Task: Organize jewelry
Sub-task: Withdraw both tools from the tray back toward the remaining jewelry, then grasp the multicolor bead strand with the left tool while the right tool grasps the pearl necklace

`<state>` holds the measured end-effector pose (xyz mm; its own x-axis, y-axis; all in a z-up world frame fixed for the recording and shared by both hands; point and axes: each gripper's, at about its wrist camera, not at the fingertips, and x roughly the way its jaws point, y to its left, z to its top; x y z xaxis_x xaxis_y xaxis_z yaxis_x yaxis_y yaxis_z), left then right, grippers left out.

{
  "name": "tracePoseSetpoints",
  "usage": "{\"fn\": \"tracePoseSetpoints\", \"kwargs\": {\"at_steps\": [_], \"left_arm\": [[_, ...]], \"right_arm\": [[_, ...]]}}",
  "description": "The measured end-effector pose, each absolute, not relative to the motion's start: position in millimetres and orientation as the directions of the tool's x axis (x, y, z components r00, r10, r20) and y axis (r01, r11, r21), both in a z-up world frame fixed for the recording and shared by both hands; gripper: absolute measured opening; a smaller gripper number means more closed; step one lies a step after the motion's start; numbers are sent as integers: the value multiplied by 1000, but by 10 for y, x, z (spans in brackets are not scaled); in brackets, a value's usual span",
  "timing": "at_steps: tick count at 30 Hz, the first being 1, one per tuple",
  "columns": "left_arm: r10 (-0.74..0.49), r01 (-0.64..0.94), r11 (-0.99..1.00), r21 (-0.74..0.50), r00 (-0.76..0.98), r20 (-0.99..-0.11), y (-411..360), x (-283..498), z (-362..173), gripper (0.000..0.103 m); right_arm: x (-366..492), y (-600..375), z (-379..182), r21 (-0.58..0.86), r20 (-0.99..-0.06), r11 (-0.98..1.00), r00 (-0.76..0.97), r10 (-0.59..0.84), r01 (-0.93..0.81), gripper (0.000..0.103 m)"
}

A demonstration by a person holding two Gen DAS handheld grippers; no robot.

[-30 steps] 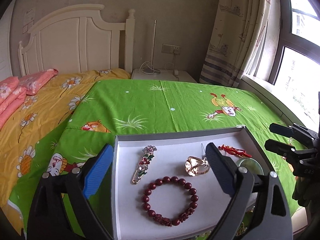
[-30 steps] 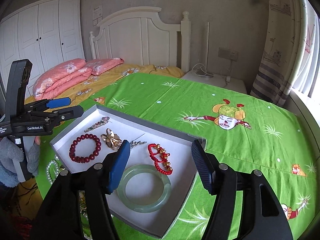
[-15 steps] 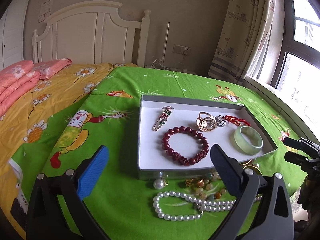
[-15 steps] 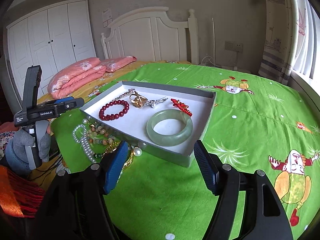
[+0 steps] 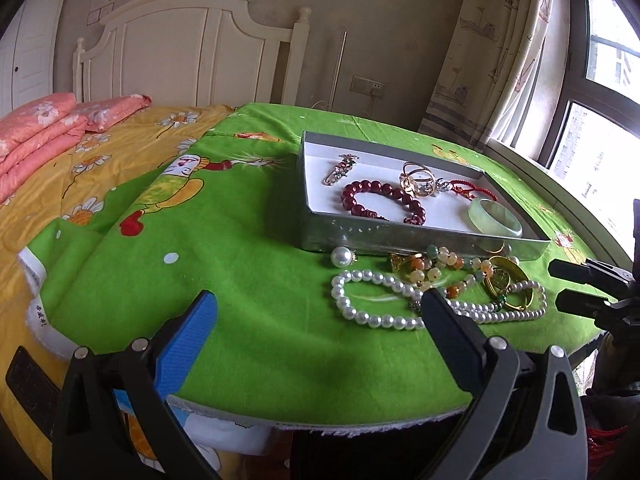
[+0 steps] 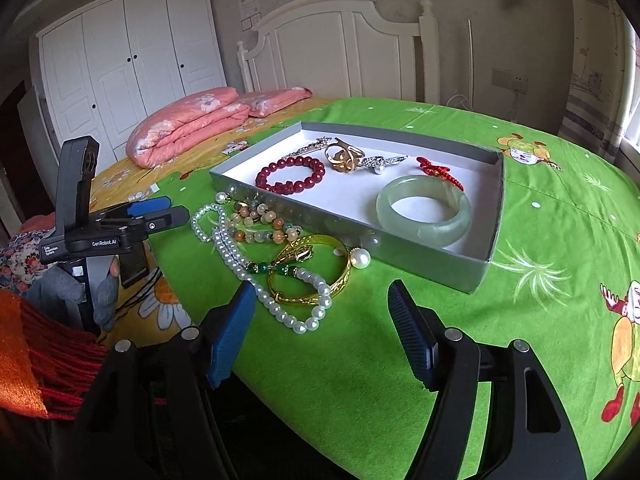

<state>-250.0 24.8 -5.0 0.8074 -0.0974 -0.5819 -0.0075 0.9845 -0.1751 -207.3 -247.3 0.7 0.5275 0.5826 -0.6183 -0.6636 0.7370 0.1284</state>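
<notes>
While both grippers' fingers [image 5: 188,340] gape empty, pearl necklace [image 6: 256,280] nears bedspread edge [image 6: 280,392].

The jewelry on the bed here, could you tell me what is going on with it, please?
A person holds a two-finger gripper in each hand over a green bedspread. Both the left gripper and the right gripper are open and hold nothing. A grey tray already holds a dark red bead bracelet, a jade bangle and a few smaller pieces. A pearl necklace, a gold bangle and a mixed bead strand lie loose before it.
</notes>
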Motion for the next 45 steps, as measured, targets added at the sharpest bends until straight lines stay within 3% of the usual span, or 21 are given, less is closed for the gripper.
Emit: {"fn": "tracePoseSetpoints", "kwargs": {"at_steps": [11, 18, 24, 26, 31, 37, 39, 45], "left_arm": [[-94, 26, 992, -126, 814, -574, 131, -2600, -94, 101], [-120, 56, 990, -129, 811, -572, 90, -2611, -63, 101], [-176, 123, 984, -132, 816, -551, -35, -2524, 87, 99], [-225, 187, 974, -126, 808, -545, -153, -2481, 158, 86], [-350, 372, 925, -78, 755, -555, -567, -2361, 272, 65], [-410, 473, 878, -72, 667, -622, -793, -2093, 158, 44], [-423, 496, 865, -79, 634, -648, -828, -2026, 109, 32], [-387, 510, 860, -23, 622, -681, -877, -1938, -18, 25]], "right_arm": [[-2088, -2400, -47, 148, -644, 717, 484, 592, -681, 66], [-2147, -2324, -71, 139, -652, 691, 459, 603, -709, 37], [-2099, -2362, -98, 159, -654, 702, 459, 602, -694, 21], [-2107, -2362, -96, 155, -654, 700, 459, 602, -697, 17], [-2103, -2356, -111, 157, -656, 698, 455, 602, -699, 17], [-2073, -2399, -125, 184, -652, 699, 447, 613, -691, 18], [-2064, -2414, -131, 196, -648, 699, 444, 619, -688, 18], [-2075, -2419, -129, 203, -646, 697, 440, 623, -688, 18]]}}
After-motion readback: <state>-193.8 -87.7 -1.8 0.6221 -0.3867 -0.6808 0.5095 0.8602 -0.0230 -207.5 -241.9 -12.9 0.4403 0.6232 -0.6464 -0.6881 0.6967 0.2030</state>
